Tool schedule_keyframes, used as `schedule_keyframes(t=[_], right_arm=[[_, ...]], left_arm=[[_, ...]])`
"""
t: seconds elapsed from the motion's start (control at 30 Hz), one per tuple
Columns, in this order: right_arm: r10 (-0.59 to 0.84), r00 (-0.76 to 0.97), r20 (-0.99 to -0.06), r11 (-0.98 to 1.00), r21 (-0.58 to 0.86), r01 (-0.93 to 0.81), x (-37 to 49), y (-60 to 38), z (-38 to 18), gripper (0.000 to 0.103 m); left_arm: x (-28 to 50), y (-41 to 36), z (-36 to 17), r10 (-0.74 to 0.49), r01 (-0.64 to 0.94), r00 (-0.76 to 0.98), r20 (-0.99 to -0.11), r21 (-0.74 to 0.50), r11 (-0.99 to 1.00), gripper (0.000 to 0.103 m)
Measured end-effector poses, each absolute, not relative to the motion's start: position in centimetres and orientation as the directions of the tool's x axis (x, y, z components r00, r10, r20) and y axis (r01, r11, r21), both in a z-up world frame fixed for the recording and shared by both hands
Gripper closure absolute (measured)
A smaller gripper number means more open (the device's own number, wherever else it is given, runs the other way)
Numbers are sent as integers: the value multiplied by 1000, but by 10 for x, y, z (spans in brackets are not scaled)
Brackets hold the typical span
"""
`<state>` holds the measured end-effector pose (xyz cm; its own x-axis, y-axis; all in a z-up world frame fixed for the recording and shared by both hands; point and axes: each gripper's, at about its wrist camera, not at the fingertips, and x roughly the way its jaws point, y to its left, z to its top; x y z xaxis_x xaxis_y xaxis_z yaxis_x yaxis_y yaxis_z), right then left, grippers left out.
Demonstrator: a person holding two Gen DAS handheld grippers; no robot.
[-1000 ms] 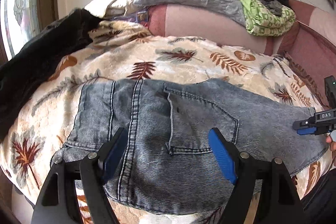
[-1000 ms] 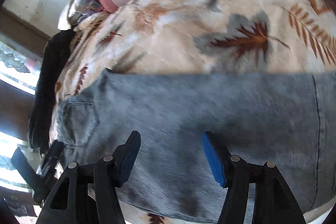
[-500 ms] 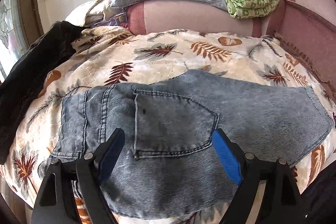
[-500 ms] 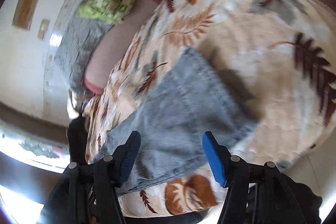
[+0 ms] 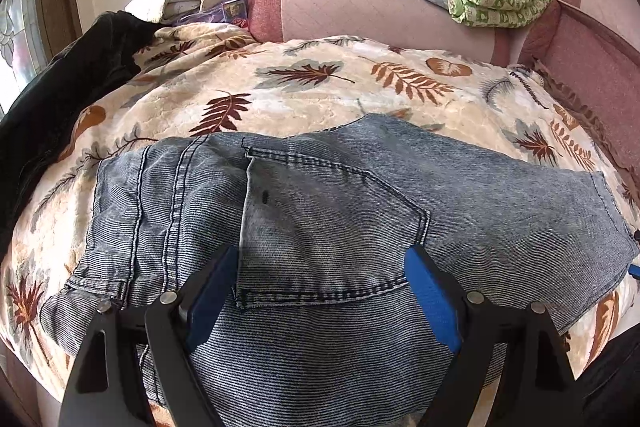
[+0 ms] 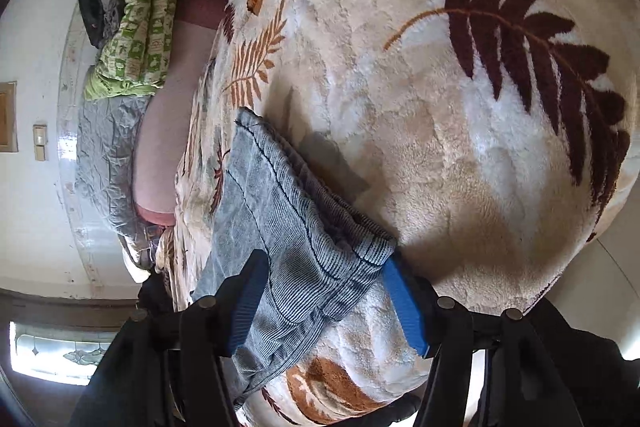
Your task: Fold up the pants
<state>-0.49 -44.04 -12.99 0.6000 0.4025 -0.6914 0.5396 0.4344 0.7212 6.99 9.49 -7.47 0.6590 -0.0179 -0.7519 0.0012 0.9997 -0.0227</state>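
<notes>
Here the denim pants [image 5: 320, 211] lie flat across the near edge of the bed's leaf-print blanket [image 5: 320, 95], back pocket up, waistband toward the left edge and leg hems toward the right. My left gripper [image 5: 322, 287] hovers wide open over the pocket, holding nothing. My right gripper [image 6: 320, 291], jaws about half open and just closing, straddles the hem corner [image 6: 320, 247] of the pants without yet pinching it.

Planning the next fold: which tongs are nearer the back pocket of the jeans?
Left. The left tongs hover open straddling the back pocket. The right tongs are at the leg hem, the hem between their blue pads.
</notes>
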Motion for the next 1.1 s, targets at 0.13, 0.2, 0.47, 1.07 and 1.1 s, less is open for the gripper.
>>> schedule_keyframes(t=[0.13, 0.2, 0.47, 1.07, 1.1], right_arm=[[376, 609, -699, 406, 715, 569, -14, -445, -128, 50], [356, 618, -701, 403, 711, 576, -18, -447, -127, 48], [311, 582, -751, 536, 644, 545, 6, -438, -111, 74], [77, 619, -782, 761, 447, 470, -7, -435, -47, 39], [106, 648, -754, 759, 482, 437, -7, -431, -39, 39]], left_arm=[[68, 94, -75, -2, -6, 663, -749, -8, 1000, 17], [66, 97, -73, -1, -15, 674, -739, -14, 1000, 17], [70, 89, -83, 52, -7, 648, -760, 63, 998, 17], [70, 81, -87, 78, 0, 647, -759, 103, 995, 17], [70, 81, -87, 78, -1, 647, -758, 102, 995, 17]])
